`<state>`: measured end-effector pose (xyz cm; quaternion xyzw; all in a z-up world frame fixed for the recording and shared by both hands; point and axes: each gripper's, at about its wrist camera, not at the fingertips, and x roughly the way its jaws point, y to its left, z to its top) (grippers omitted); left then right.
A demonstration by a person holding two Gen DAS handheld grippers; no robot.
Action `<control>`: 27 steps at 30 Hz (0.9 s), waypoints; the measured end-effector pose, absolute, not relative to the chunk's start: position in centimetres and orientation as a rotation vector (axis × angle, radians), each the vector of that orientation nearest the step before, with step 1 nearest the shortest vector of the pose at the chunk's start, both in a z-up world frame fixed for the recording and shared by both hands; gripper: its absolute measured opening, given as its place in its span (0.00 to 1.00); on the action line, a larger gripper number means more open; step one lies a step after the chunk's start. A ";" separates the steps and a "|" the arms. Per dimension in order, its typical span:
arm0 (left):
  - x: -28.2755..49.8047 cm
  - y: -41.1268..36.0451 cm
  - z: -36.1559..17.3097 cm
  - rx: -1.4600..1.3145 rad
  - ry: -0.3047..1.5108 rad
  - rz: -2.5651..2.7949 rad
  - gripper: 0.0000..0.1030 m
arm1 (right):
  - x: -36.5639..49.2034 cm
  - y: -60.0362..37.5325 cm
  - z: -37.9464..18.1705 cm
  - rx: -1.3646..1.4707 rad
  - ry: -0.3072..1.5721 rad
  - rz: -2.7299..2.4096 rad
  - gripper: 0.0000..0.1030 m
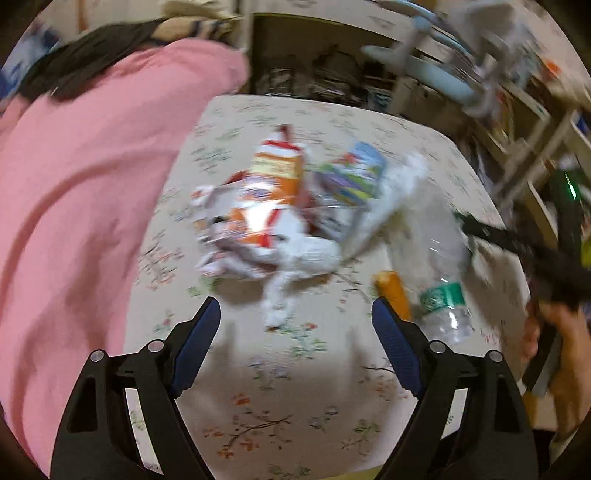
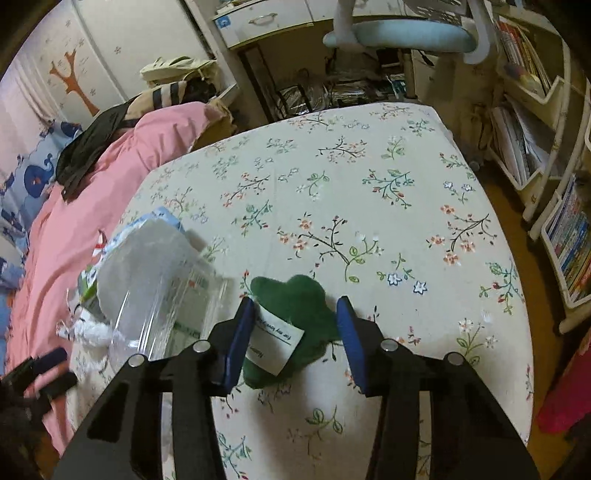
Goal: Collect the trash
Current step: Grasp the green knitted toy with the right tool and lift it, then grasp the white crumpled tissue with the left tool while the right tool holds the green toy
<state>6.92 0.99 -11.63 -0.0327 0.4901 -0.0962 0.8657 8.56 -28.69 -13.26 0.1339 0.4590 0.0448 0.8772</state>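
L grip [image 1: 295, 325]: wide open, empty, above floral cloth [image 1: 295, 406]
R grip [image 2: 295, 332]: part open, green felt piece [image 2: 295, 306] betw pads, left pad touching, not clamped
Bottle [image 2: 162, 295]: just left of R grip

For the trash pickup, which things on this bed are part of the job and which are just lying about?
Job:
- snack wrappers
- white tissue
- clear plastic bottle
- green felt scrap with paper tag, between the right claw's fingers

Lying about:
- pink blanket
- black garment
- blue chair
- bookshelves
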 end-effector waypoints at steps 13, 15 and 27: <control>8.3 1.6 -13.4 -0.117 1.029 -0.156 0.79 | 9.1 -27.2 -14.1 0.132 0.974 0.100 0.49; 8.5 1.8 -13.7 -0.124 1.023 -0.135 0.78 | 9.0 -27.2 -14.0 0.131 0.974 0.110 0.43; 8.2 3.0 -13.8 -0.262 1.037 -0.287 0.04 | 7.8 -27.4 -13.1 0.176 0.958 0.123 0.35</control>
